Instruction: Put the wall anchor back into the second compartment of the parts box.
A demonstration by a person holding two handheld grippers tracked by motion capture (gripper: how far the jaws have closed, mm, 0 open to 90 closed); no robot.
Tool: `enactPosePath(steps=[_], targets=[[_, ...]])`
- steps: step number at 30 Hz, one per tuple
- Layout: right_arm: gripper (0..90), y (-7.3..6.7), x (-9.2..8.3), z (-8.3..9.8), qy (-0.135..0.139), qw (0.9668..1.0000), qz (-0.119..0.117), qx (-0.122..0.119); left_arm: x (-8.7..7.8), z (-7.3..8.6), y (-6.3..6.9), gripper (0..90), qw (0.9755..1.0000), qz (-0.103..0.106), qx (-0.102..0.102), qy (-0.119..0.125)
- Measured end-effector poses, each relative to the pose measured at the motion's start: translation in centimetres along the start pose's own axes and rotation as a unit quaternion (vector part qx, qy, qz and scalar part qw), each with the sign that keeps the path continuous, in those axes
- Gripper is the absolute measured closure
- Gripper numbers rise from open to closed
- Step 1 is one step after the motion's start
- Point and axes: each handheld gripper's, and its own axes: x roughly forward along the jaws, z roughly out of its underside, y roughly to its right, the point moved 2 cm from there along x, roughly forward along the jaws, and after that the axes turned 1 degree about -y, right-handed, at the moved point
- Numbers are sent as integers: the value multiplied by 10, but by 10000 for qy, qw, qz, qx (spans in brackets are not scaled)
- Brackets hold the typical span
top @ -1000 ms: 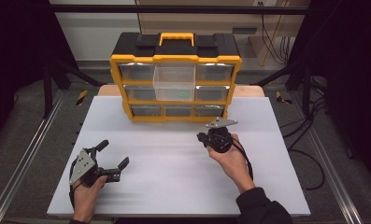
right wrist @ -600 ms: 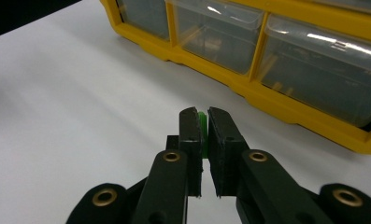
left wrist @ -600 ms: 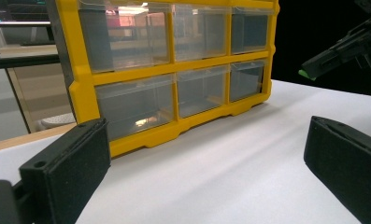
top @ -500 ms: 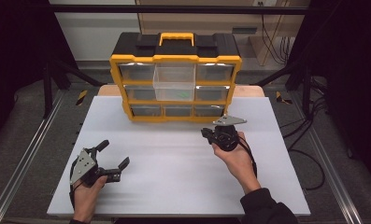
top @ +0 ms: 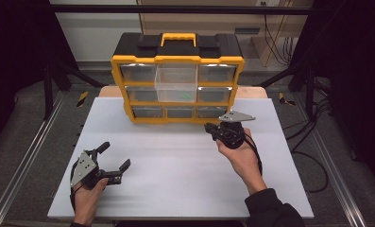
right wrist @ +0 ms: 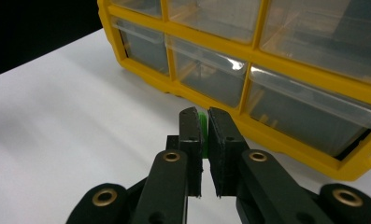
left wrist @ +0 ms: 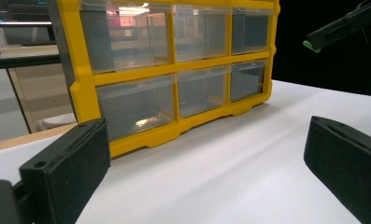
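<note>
Since the earlier frames our right gripper [top: 212, 128] has edged toward the yellow organizer [top: 177, 60] and now sits just off its lower right corner; the left gripper [top: 114, 158] has not shifted, resting near the front left of the table [top: 175, 165].

Right jaws nearly closed, pinching a small green piece [right wrist: 202, 125] whose tip shows between the pads in the right gripper view; left jaws spread wide, holding nothing.

Middle top drawer [top: 176, 85] stands pulled out of the organizer; a green speck lies inside it, so we judge the work to be sorting green pieces into that drawer. Progress: piece is picked and carried close to the cabinet; left to do is lifting it over the open drawer and letting go, then perhaps pushing the drawer shut.

Hard to make out: shape of the green piece, mostly covered by the pads; contents of the other drawers, blurred behind clear fronts; the organizer's top is cut off in both gripper views.
</note>
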Motion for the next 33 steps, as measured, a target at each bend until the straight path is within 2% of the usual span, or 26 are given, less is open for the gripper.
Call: enactPosePath(steps=[1, 2, 5, 7, 13, 14, 20, 33], targets=[[844, -1, -1, -1, -31, 10000, -5, 71, 0, 0, 0, 3, 10000, -3, 2, -5], [844, 0, -1, -3, 43, 10000, -7, 7, 0, 0, 0, 3, 10000, -5, -1, -9], [844, -1, -3, -5, 43, 10000, -21, 54, 0, 0, 0, 3, 10000, 5, 3, 5], [844, -1, -3, -6, 84, 10000, -8, -28, 0, 0, -1, 3, 10000, -2, -14, 15], [844, -3, -6, -14, 188, 9998, -3, -24, 0, 0, -1, 3, 10000, -9, -31, 26], [844, -4, -7, -16, 196, 9998, 12, 43, 0, 0, -1, 3, 10000, -6, -29, 26], [844, -4, -11, -22, 271, 9996, 15, 11, -1, 0, -1, 3, 10000, -9, -35, 29], [844, -4, -12, -28, 369, 9993, -35, 5, -1, 0, -2, 3, 10000, -26, -35, 34]])
